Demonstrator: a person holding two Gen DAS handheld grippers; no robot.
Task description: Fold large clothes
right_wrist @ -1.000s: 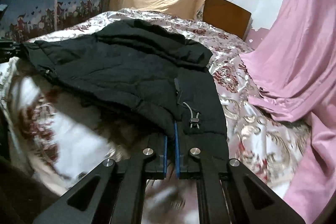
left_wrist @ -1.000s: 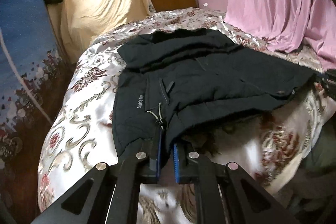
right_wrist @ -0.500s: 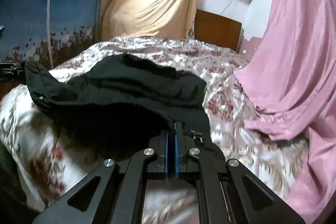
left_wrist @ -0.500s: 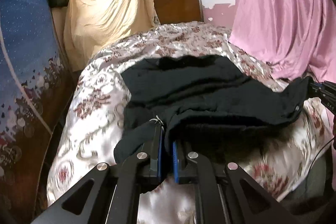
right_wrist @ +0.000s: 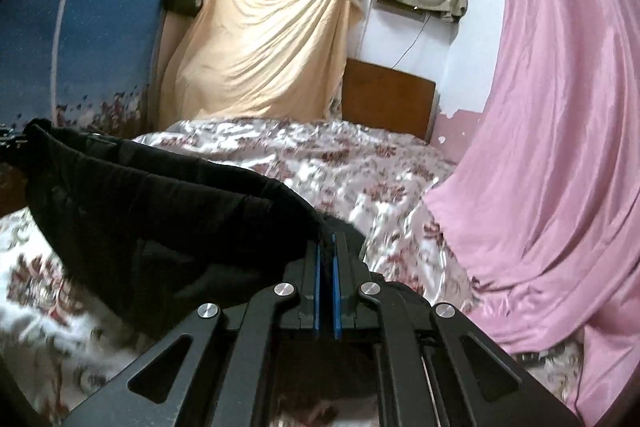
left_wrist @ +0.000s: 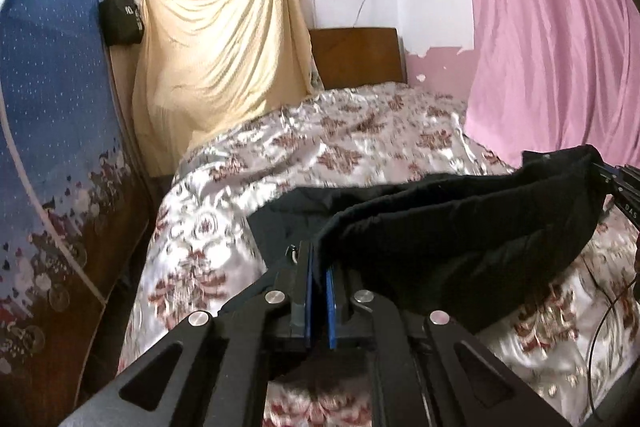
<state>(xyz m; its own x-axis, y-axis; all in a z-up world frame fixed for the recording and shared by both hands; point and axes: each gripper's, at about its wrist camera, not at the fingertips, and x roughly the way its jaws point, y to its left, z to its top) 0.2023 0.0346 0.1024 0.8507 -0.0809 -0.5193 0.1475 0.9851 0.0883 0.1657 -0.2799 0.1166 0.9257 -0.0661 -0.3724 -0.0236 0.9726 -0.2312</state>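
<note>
left tool (left_wrist: 319, 267) – pinching black jacket (left_wrist: 460, 227) | right tool (right_wrist: 327, 259) – pinching same jacket | jacket hangs above bed (left_wrist: 340, 147)

Black garment (left_wrist: 460, 227), plain, no print visible. Bedspread (left_wrist: 360, 147) shiny silver-white satin with dark red floral motifs. Curtain (right_wrist: 560, 107) solid pink. Hanging sheet (left_wrist: 216, 39) pale yellow-tan. Upright panel (left_wrist: 52, 87) blue, white dots, floral band lower down. Headboard (right_wrist: 388, 95) brown wood. Gripper pads (left_wrist: 308, 291) blue, frames black.
</note>
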